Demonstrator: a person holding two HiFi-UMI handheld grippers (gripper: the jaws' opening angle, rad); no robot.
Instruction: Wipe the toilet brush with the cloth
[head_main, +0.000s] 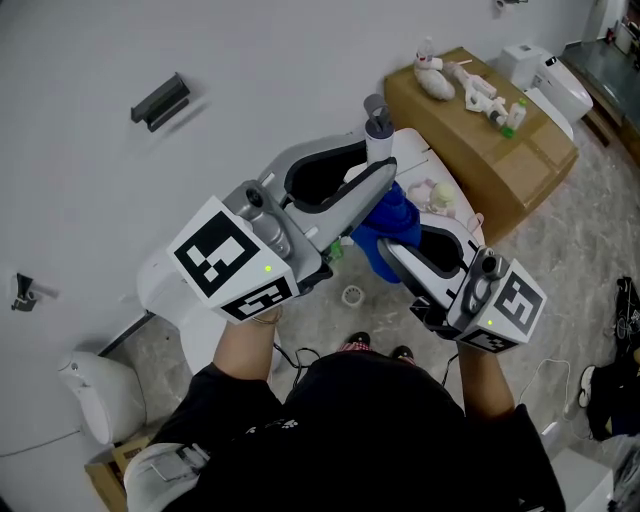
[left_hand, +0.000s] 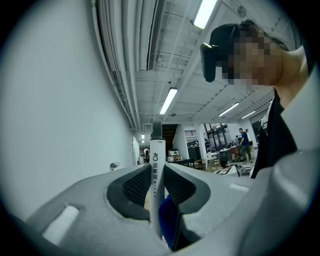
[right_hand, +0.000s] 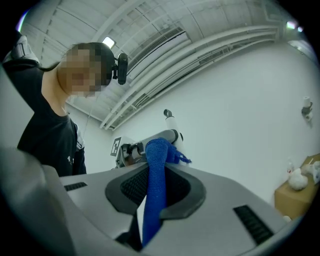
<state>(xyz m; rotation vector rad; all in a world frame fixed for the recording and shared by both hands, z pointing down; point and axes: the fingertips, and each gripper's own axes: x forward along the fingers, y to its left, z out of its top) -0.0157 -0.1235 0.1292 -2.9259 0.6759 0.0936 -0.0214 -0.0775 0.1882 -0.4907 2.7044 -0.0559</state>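
Now: left tongs clamped on white brush handle, held in air before person's chest. Right tongs clamped on blue cloth, cloth bunched against handle just beside left tongs. Step, as judged: wiping handle, under way. Next calls for sliding cloth along shaft, left grip firm. Count: two tongs, one brush, one cloth, one cardboard box. Brush head hidden.

The cloth sits just right of the toilet brush — cardboard box beyond both.

Probably a lab hall: strip lights, ducts, distant desks.
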